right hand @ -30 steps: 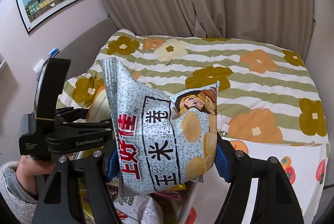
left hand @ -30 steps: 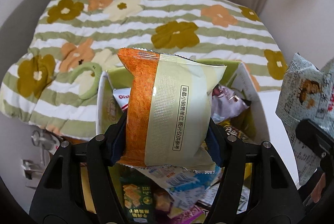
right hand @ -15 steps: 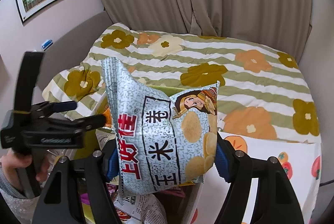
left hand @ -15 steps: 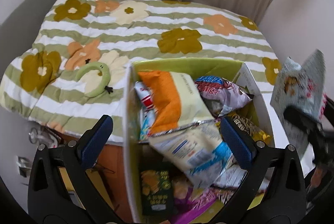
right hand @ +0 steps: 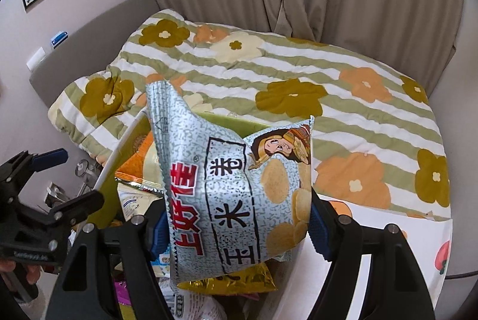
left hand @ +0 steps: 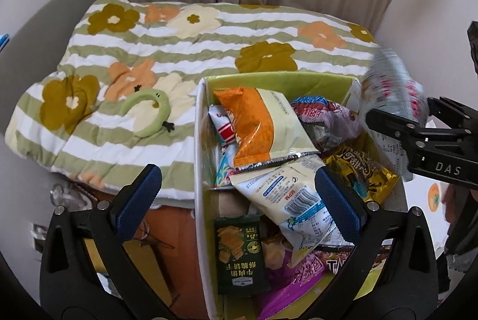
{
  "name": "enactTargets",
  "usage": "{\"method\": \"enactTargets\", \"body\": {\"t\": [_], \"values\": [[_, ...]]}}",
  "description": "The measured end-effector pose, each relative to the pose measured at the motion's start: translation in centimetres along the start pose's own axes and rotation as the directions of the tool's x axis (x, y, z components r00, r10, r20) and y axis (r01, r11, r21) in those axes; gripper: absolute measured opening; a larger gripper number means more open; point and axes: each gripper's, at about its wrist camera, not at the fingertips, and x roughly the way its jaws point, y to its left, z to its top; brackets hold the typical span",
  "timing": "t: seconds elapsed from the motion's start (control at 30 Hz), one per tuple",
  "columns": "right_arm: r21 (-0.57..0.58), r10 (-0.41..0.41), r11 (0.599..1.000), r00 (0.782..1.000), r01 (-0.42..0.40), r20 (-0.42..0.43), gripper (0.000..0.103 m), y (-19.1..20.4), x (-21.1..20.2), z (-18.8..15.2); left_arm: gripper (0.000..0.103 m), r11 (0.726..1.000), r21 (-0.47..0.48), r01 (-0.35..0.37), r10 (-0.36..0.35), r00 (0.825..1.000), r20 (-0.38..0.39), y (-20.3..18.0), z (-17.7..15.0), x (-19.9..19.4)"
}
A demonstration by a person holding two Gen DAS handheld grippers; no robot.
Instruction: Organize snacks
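Fingers, left gripper: jaws have just been opening and stand at full spread, nothing between the blue pads. They hang above the near end of the snack box, likely so a load could drop clear.

Fingers, right gripper: jaws have just been opening, with the blue-grey crisp bag upright between them. Both pads touch the bag's flanks, so the grip reads as loosening rather than gone. The bag is carried printed face to the camera, its top corner at eleven o'clock, its base over the box's heap, apparently for a drop into the box.

Orange-and-cream packet: lies flat on top of the heap, at twelve o'clock from the left jaws, near the box's far green wall.

Box contents: mixed packets piled loosely, among them a white pouch with a barcode, a gold bag at three o'clock and a dark green biscuit pack at six o'clock.

Surroundings: flowered striped quilt from nine to twelve o'clock beyond the box, a green plush ring lying on it.

Judgement: sorting is well along; the crisp bag is next in.
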Motion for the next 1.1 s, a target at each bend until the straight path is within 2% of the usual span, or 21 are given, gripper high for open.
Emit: {"method": "enactTargets", "body": {"t": [0.03,0.1,0.17,0.33,0.53,0.7,0.87,1.1], "values": [[-0.005,0.001,1.0,1.0,-0.001,0.0,0.089,0.1,0.3,0.1,0.102,1.0,-0.004,-0.001,0.0,1.0,-0.003,0.0,-0.1,0.1],[-0.011,0.007,1.0,1.0,-0.007,0.009,0.103,0.2,0.2,0.1,0.102,1.0,-0.009,-0.005,0.005,1.0,-0.002,-0.1,-0.4,0.0],[0.003,0.028,1.0,0.998,-0.028,0.05,0.103,0.3,-0.5,0.0,0.102,1.0,-0.01,-0.016,0.016,1.0,-0.001,-0.3,-0.6,-0.2],[0.014,0.029,0.999,0.997,-0.03,0.068,0.103,0.0,-1.6,-0.9,0.102,0.999,-0.01,-0.035,0.035,0.999,0.007,-1.1,-1.3,-1.0],[0.041,0.039,0.998,0.994,-0.043,0.104,0.103,-0.8,-5.3,-2.5,0.102,0.998,-0.012,-0.056,0.057,0.997,0.043,-3.2,-2.9,-4.4],[0.052,0.039,0.998,0.987,-0.047,0.157,0.103,-1.5,-10.9,-4.5,0.102,0.998,0.007,-0.069,0.068,0.992,0.108,-6.7,-5.0,-9.8],[0.085,0.005,0.996,0.975,-0.025,0.224,0.103,-2.9,-18.5,-8.6,0.102,0.997,0.021,-0.07,0.065,0.982,0.178,-10.4,-8.2,-15.7],[0.149,-0.108,0.986,0.957,0.069,0.269,0.103,-4.2,-26.6,-14.9,0.102,0.997,-0.02,-0.076,0.079,0.945,0.319,-14.5,-14.4,-24.2]]}}
